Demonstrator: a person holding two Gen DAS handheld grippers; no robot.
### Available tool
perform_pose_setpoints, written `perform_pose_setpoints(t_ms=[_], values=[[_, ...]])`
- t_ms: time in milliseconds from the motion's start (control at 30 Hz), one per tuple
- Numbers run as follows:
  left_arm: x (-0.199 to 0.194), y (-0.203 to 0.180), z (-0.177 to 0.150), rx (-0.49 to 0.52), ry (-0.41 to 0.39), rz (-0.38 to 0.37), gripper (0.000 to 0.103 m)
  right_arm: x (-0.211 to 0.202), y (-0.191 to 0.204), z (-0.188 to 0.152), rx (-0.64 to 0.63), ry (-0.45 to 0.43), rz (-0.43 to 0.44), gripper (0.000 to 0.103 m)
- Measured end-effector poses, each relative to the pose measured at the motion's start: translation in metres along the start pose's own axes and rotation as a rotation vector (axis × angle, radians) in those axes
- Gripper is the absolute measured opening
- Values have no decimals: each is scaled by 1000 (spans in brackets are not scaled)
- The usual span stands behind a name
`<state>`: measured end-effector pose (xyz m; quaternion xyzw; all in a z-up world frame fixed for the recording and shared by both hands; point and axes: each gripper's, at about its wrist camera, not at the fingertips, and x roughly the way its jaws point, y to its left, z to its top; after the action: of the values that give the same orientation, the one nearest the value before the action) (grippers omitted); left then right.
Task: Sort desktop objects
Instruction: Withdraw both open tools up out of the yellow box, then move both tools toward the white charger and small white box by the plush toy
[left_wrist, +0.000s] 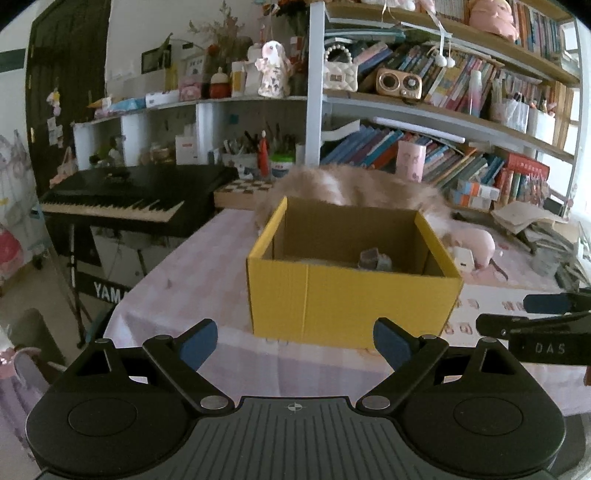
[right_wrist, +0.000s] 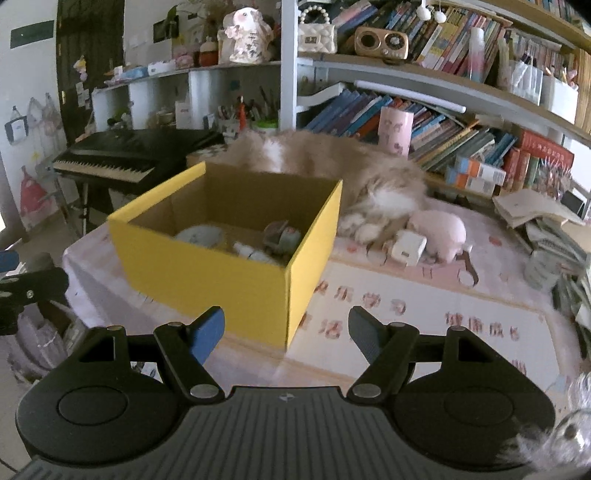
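A yellow box (right_wrist: 207, 254) is placed on the worktop (right_wrist: 424, 317), which is covered with a pink cloth, and several small things are already seen inside it: a pale round item, a white piece and a grey-green lump. Outside the box, three things are left near its right side: a white charger (right_wrist: 408, 248), a pink soft toy (right_wrist: 441, 230) touching it, and a small dark tool (right_wrist: 468, 266) just beside the toy. A long-haired cat (right_wrist: 354, 173) is lying behind the box, with its paws close to the charger.

The left tongs (left_wrist: 295, 343) are held wide apart, with nothing between the pads, and are pointed at the front wall of the box. The right tongs (right_wrist: 286, 332) are also released and empty, but less wide, and are aimed at the near right corner of the box.

From the right tongs, the charger lies ahead and to the right, past that corner, so the right hand is judged to be the nearer one for it. The charger is seen as a short block, its broad face turned toward the camera and tilted a little; its long axis cannot be told surely. The long axis of the toy runs across the view, from left to right. Care will probably be needed because of the paws.
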<state>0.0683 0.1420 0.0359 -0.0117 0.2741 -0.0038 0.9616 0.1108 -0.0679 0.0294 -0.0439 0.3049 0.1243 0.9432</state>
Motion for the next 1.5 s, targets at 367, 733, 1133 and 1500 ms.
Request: perform_pose_setpoints(t_ms=[367, 733, 1133, 1500], values=[[-22, 0, -35, -48, 58, -9, 94, -24, 20, -33, -10, 40, 31, 73], [-25, -15, -44, -35, 95, -91, 94, -45, 14, -55, 9, 74, -8, 74], [-13, -60, -40, 70, 114, -212, 94, -58, -13, -72, 66, 102, -84, 75], [12, -112, -32, 133, 143, -279, 94, -55, -62, -76, 120, 126, -142, 77]])
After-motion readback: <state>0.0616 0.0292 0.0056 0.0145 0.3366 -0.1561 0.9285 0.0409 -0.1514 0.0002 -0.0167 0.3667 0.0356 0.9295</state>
